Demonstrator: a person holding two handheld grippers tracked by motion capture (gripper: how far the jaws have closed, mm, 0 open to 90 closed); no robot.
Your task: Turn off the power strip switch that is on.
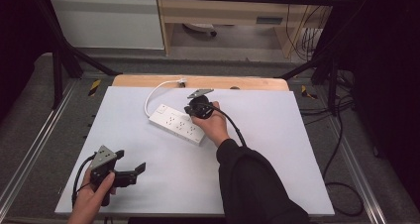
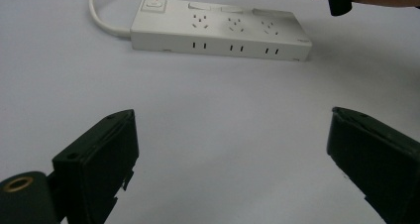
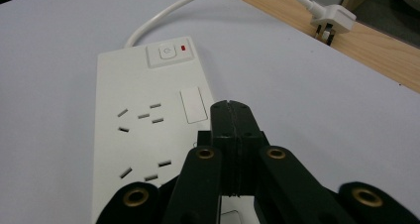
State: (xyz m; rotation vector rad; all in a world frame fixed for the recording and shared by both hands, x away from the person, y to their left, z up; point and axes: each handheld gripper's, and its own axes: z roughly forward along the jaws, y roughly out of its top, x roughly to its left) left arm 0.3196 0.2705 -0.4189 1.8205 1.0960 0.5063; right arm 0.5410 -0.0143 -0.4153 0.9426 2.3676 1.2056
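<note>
A white power strip lies slightly left of the centre of the high view, slanting from upper left to lower right on the pale table; its white cable loops toward the upper edge and ends in a plug on the wooden strip at the upper right of the right gripper view. The right gripper hovers just above the strip's top face, near the sockets at mid-frame; its jaws are pressed fully together, with nothing between them. The left gripper sits at the lower left of the high view, well apart from the strip; its jaws are spread wide and hold nothing.
</note>
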